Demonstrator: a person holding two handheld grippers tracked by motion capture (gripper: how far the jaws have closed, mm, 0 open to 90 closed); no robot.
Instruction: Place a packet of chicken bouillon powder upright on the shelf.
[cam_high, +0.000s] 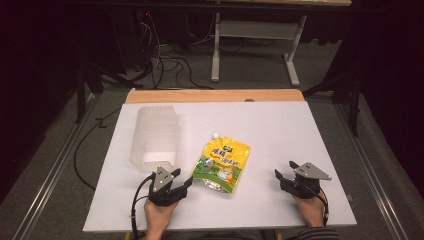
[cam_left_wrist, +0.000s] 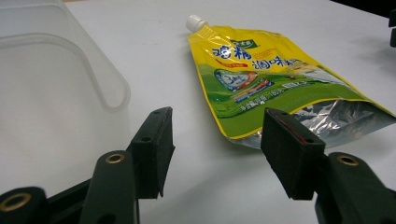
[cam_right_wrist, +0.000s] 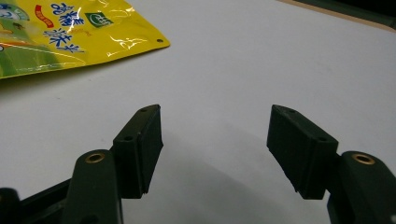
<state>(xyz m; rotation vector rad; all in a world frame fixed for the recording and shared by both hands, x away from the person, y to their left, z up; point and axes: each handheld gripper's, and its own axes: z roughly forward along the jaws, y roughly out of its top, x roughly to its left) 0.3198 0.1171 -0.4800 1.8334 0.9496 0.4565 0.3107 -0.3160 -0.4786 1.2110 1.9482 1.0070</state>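
- High view: yellow pouch (cam_high: 222, 165) flat at mid-table, beside clear bin (cam_high: 154, 136). Left gripper (cam_high: 182, 180) near pouch's bottom edge; right gripper (cam_high: 285, 170) well apart.
- Left gripper view: jaws wide, empty. Probably best to approach low and square to the foil edge.
- Right gripper view: jaws wide, empty, above bare table (cam_right_wrist: 243, 60).

In the high view the white counter (cam_high: 280, 145) is evenly lit from above while the room around it falls off to near black at 9 and 3 o'clock; the picture is soft and grainy. The left gripper view shows glare streaks on the yellow spout pouch (cam_left_wrist: 261, 79) and its silver base toward 3 o'clock. Near parts of the left tongs (cam_left_wrist: 215, 154) blur at the bottom edge. Under the right tongs (cam_right_wrist: 215, 149) a soft, diffuse shadow spreads toward 6 o'clock.
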